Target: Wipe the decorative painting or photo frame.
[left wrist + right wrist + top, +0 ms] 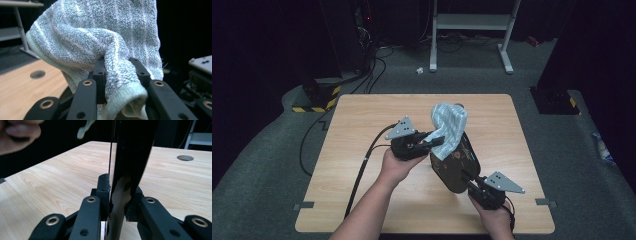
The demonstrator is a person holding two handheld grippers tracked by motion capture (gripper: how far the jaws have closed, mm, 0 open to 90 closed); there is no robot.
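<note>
At centre frame of the high view, the left gripper [438, 141] pinches a pale blue striped terry towel [448, 126] above a dark brown patterned bag [455, 167], whose lower edge the right gripper [466, 176] clamps over the light wooden table [362, 150].

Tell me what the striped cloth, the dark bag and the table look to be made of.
Striped cloth: terry towelling, probably cotton; looped, nubby pile, matte pale blue-grey with lighter stripes. Dark bag: seemingly a thin, glossy plastic or coated film; its edge shines black in the right gripper view. Table: light wood-grain top, likely laminate, smooth and satin.
</note>
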